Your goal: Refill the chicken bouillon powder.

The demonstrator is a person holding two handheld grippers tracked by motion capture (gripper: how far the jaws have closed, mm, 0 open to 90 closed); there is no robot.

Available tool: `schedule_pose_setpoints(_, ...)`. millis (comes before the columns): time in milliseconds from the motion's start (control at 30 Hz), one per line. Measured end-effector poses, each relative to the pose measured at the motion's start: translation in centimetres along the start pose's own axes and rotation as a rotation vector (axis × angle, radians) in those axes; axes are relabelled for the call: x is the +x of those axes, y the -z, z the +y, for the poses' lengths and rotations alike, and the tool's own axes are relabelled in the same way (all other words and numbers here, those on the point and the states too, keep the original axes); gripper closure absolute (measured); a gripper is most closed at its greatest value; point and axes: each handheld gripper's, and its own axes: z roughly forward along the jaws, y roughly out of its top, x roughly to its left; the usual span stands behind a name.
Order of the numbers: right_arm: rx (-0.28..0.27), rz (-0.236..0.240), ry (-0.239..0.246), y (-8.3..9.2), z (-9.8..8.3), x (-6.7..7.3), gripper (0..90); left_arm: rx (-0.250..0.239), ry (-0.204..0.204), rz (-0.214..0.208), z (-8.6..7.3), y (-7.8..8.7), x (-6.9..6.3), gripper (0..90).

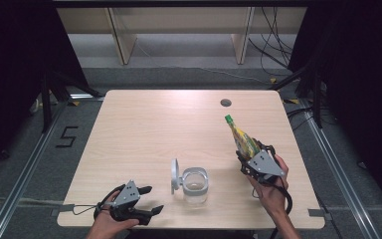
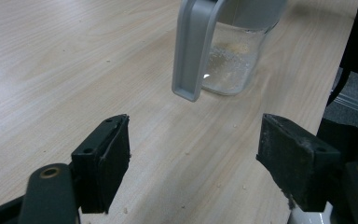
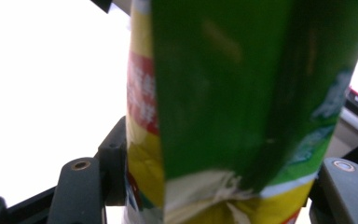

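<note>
The green and yellow packet is clamped in the right gripper and held tilted above the table, right of the glass jar. Pouring is judged pending. The left gripper is spread, holding 0 things.

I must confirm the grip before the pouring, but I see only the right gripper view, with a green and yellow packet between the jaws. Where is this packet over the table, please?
Observer: In the high view the right gripper holds the packet over the table's right half, its green top leaning away from the person.
Operator: Is there a container near it?
Observer: Yes, a clear glass jar stands to its left, near the front edge, with its grey lid hinged open.
Operator: And the other hand?
Observer: The left gripper rests open near the front left edge; the left gripper view shows nothing between its jaws, which point toward the jar.
</note>
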Motion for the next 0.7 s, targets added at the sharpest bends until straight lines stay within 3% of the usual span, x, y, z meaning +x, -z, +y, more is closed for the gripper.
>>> schedule_pose_setpoints(67,-0.004,0.013,0.030,0.8,0.3,0.3,37.1,-0.018,0.006,0.001,0.0,-0.1,-0.1,24.6)
schedule_pose_setpoints(133,0.000,0.012,0.069,1.6,0.6,0.6,37.1,-0.001,-0.002,0.002,0.0,0.0,0.0,24.5)
schedule_pose_setpoints(233,0.003,0.020,0.159,2.5,1.2,1.3,37.2,-0.003,-0.002,0.003,0.0,0.0,0.1,24.4)
schedule_pose_setpoints(300,-0.005,0.039,0.166,3.1,1.5,1.6,37.2,-0.003,-0.016,0.004,0.0,0.0,0.2,24.4)
schedule_pose_setpoints(367,-0.021,0.051,0.174,3.9,2.0,2.0,37.2,-0.009,0.009,0.010,-0.1,0.0,0.1,24.4)
schedule_pose_setpoints(433,-0.019,0.041,0.242,4.5,2.5,2.6,37.3,-0.016,0.015,0.010,-0.1,-0.1,0.1,24.4)
schedule_pose_setpoints(500,-0.013,0.032,0.286,4.9,2.6,3.1,37.3,0.012,-0.009,0.014,-0.1,0.0,0.2,24.4)
schedule_pose_setpoints(533,-0.013,0.037,0.301,5.1,2.7,3.3,37.3,-0.008,0.001,0.008,-0.1,0.0,0.1,24.4)
schedule_pose_setpoints(700,0.015,0.014,0.412,5.8,2.9,4.3,37.4,-0.006,0.015,0.004,-0.1,0.0,0.0,24.4)
